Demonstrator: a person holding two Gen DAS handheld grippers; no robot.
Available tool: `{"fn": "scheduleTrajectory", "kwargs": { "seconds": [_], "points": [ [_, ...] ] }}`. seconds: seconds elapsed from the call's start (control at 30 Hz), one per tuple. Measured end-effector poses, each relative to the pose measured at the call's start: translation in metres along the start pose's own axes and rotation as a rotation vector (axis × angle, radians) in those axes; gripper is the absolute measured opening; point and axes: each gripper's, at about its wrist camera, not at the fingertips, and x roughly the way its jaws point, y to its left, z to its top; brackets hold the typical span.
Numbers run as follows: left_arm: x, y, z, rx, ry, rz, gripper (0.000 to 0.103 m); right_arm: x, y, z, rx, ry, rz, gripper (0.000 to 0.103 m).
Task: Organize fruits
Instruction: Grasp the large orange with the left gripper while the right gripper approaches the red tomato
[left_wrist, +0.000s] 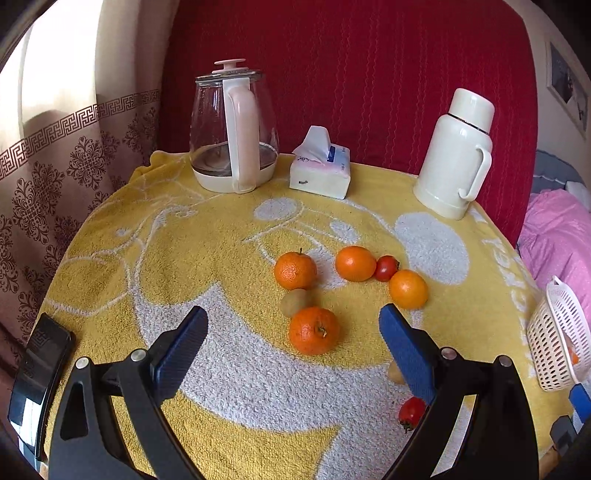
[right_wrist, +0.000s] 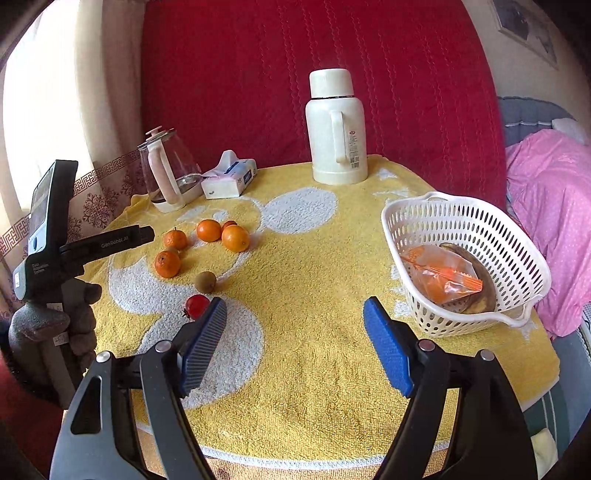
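Left gripper (left_wrist: 293, 338) jaws wide, empty, nearest orange (left_wrist: 314, 330) just ahead. Right gripper (right_wrist: 295, 332) likewise spread, empty. Loose fruit left of basket (right_wrist: 517, 229), well apart. Risk: round orange rolling off pads, nudging kiwi (left_wrist: 294, 302) behind.

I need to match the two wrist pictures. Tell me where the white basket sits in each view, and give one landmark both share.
Left wrist view: white basket at the far right edge, tilted and partly cut off.
Right wrist view: white basket right of centre on the yellow towel, holding an orange packet.
Shared landmark: the white thermos before the red backdrop.
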Motion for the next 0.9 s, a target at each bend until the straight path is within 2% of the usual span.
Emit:
{"fn": "scheduleTrajectory", "kwargs": {
  "seconds": [0.13, 0.2, 0.33, 0.4, 0.53, 0.67, 0.9],
  "points": [
    [0.020, -0.004, 0.000, 0.013, 0.035, -0.003, 0.091, 0.005, 0.005, -0.001, -0.009, 0.022, 0.002, 0.078],
    [0.029, -0.006, -0.001, 0.024, 0.054, -0.007, 0.082, 0.008, 0.007, -0.002, -0.012, 0.032, 0.001, 0.078],
    [0.044, -0.005, -0.005, 0.019, 0.092, -0.010, 0.073, 0.014, 0.010, -0.004, -0.013, 0.054, 0.001, 0.078],
    [0.051, -0.002, -0.007, 0.009, 0.109, -0.014, 0.064, 0.018, 0.012, -0.004, -0.015, 0.063, 0.000, 0.078],
    [0.059, 0.006, -0.010, -0.024, 0.124, -0.069, 0.056, 0.025, 0.017, -0.006, -0.019, 0.083, 0.001, 0.078],
    [0.051, 0.007, -0.013, -0.024, 0.095, -0.121, 0.040, 0.036, 0.023, -0.008, -0.008, 0.119, 0.023, 0.078],
    [0.037, 0.021, -0.013, -0.094, 0.071, -0.171, 0.040, 0.051, 0.037, -0.008, 0.007, 0.174, 0.063, 0.078]
  ]
}}
